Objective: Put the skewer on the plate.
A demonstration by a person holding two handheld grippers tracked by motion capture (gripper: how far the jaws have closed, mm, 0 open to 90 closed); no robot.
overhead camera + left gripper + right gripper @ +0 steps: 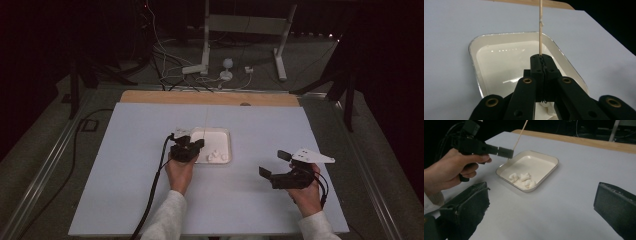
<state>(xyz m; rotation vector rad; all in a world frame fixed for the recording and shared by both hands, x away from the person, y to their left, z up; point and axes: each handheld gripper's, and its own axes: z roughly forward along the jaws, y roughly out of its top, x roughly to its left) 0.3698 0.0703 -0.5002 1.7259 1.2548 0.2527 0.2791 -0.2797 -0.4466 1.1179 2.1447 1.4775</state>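
Wooden skewer (540, 30): upper end cut off by the top edges of both gripper views; lower end hidden between the left gripper's (543, 62) closed fingers (536, 65). White tray (499, 57): near corner hidden behind those fingers. White pieces (216, 156): shapes too small to tell from above.

White stand (243, 30) and cables (165, 65) beyond the table — dark floor.

overhead, two close views; shared tray (226, 134)
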